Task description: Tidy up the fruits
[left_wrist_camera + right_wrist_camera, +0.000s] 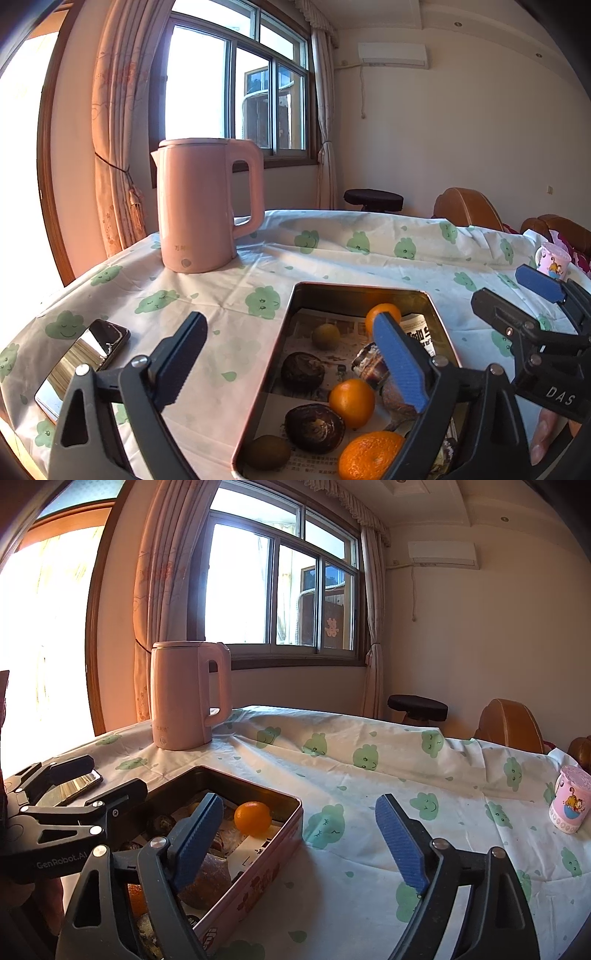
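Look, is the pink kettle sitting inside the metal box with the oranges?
No, the pink kettle stands on the tablecloth behind the metal box, well outside it.

- A table [369, 775] carries everything, covered by a white cloth printed with smiling green cloud shapes; the cloth is creased across the middle.
- A pink electric kettle [201, 203] stands upright at the far left, handle to the right.
- A rectangular tin box [360, 290], lid off, sits near the front edge.
- A phone [79, 363] with a mirror-like face lies flat, left of the tin.
- A pink cartoon mug [569, 803] stands at the right, well apart from the tin.
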A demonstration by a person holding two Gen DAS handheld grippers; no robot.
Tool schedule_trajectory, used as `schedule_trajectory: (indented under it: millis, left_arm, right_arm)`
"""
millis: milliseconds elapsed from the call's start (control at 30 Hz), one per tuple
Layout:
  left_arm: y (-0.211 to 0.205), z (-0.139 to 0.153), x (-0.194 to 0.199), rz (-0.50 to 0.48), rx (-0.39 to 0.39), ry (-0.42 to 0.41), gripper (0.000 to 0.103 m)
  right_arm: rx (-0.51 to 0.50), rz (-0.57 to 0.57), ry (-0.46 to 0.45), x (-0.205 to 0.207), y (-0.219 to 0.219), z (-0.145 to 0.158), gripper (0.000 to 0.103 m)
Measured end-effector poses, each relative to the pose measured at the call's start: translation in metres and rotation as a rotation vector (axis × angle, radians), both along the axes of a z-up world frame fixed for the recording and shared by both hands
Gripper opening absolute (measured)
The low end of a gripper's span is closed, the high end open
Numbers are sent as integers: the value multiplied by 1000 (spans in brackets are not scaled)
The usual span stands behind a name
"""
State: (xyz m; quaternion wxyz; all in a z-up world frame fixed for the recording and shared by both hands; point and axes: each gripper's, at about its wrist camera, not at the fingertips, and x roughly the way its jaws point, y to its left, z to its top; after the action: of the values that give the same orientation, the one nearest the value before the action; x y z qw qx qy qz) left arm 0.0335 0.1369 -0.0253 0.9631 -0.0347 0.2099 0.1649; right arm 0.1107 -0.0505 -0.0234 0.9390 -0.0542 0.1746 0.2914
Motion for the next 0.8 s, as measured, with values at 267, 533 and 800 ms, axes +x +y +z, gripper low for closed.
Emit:
schedule_trajectory:
  millis: [267,533,800]
  left_arm:
    - [0,0,0,2,1,-3,97]
    - [1,0,-1,5,1,-4,99]
    - [1,0,-1,5,1,-5,100]
  right_arm:
    - [10,-7,5,1,-3,0,90]
    - [12,-15,2,1,-4,-1,94]
    - [12,-17,1,1,-4,0,94]
